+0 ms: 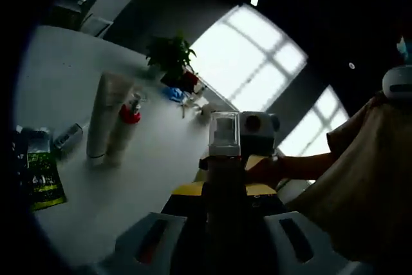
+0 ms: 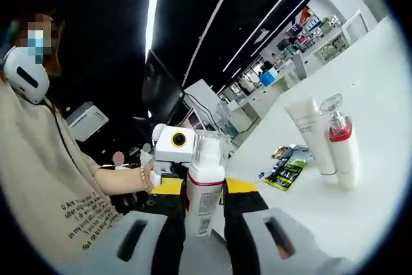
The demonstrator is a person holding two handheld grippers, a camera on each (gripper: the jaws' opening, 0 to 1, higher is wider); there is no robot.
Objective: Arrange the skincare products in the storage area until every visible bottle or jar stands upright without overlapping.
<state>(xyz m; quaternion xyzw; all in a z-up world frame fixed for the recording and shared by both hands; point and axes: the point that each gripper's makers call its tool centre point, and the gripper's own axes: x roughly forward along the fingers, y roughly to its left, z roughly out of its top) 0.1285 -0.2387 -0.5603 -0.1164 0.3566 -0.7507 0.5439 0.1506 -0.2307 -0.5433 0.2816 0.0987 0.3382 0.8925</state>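
Where both jaws close, one pump bottle (image 2: 205, 188).

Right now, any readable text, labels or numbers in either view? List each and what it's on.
"U Are", partly legible: top line of the print on the person's shirt; lower lines too blurred.
Barcode and small print on the white bottle between the right tongs: unreadable.
Green sachet on the white table: print too blurred.

On the desk (image 1: 77, 75), a tall tube (image 1: 105, 115) and a red-collared pump bottle (image 1: 126, 128) stand touching, blocking the far left. Sachets (image 1: 38, 175) lie near them. Bare desk lies open between these and the potted plant (image 1: 171, 59).
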